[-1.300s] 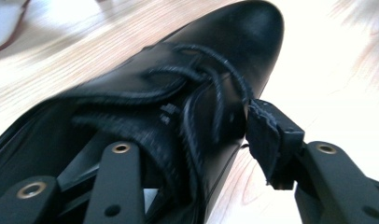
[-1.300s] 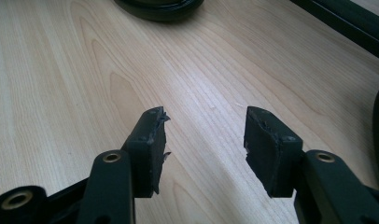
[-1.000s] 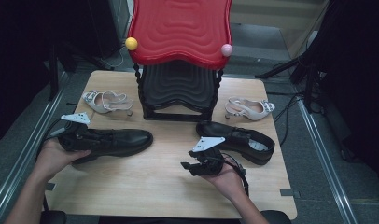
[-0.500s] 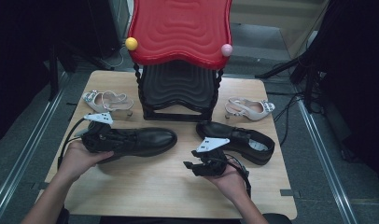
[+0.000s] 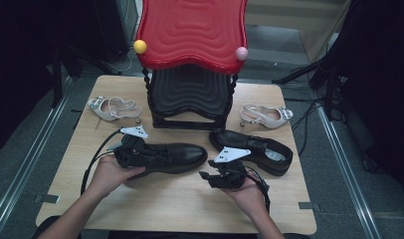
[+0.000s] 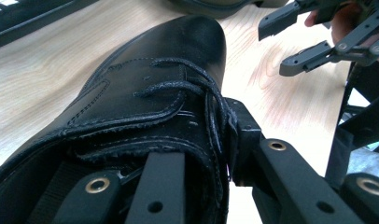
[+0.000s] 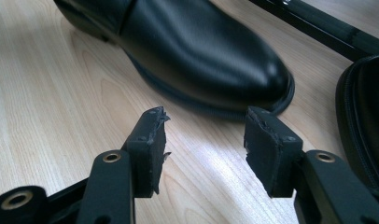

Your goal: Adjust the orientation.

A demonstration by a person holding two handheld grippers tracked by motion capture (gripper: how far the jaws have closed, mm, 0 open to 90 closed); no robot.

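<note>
A black lace-up shoe [image 5: 177,155] lies on the wooden table [image 5: 155,209], toe pointing right. My left gripper [image 5: 143,153] is shut on its side wall near the laces: in the left gripper view one jaw sits inside the shoe [image 6: 145,93] and the other outside, left gripper [image 6: 204,140]. My right gripper [image 5: 206,177] hovers just off the toe, open with nothing between its fingers. In the right gripper view the shoe's toe [image 7: 211,51] lies a little beyond the right gripper [image 7: 204,135]. The right gripper [image 6: 290,42] appears ahead in the left gripper view.
A second black shoe [image 5: 252,148] lies to the right, behind the right hand. A red-topped stand [image 5: 190,30] with a black ribbed base [image 5: 190,97] occupies the table's back middle. Pale heeled sandals lie at back left [image 5: 113,107] and back right [image 5: 267,114].
My left gripper has carried the black shoe rightward from the table's left side to the middle, its toe now close to the right gripper. The right hand has stayed put.
</note>
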